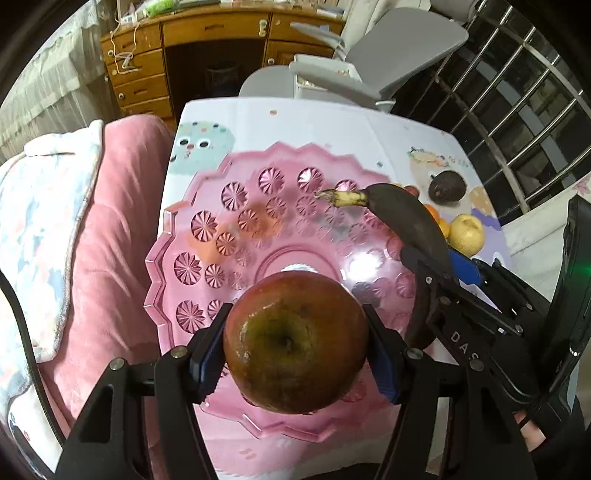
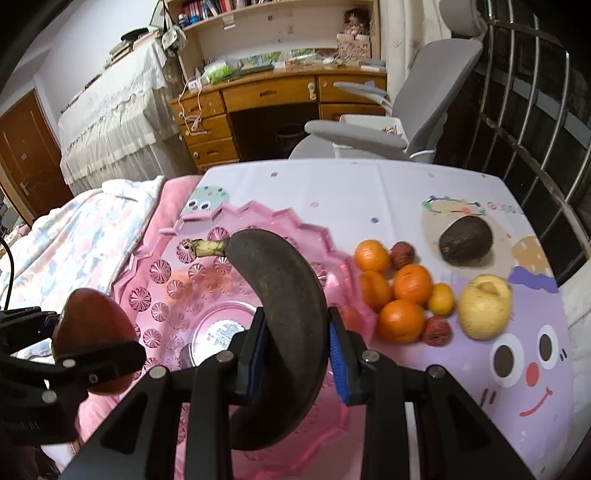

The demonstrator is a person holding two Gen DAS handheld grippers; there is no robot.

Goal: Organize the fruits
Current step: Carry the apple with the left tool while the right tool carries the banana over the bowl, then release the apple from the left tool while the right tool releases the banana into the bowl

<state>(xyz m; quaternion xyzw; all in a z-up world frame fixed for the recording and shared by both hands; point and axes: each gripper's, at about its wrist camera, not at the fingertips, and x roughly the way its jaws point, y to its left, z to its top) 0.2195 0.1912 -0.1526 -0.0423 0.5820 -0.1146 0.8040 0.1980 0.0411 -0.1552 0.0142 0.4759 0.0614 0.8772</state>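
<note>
left gripper [image 1: 295, 345]: clamped on red apple [image 1: 295, 341], held between pads over pink bowl [image 1: 177, 258] | right gripper [image 2: 297, 354]: clamped on blackened banana [image 2: 280, 295], stem pointing forward above bowl | oranges [image 2: 400, 295], yellow pear [image 2: 484, 306], avocado [image 2: 465, 240]: on table right of bowl

Home bedroom | bed with floral quilt [image 2: 62, 236] | wooden desk [image 2: 273, 99] under bookshelf [image 2: 258, 7] | grey swivel chair [image 2: 424, 107]
</note>
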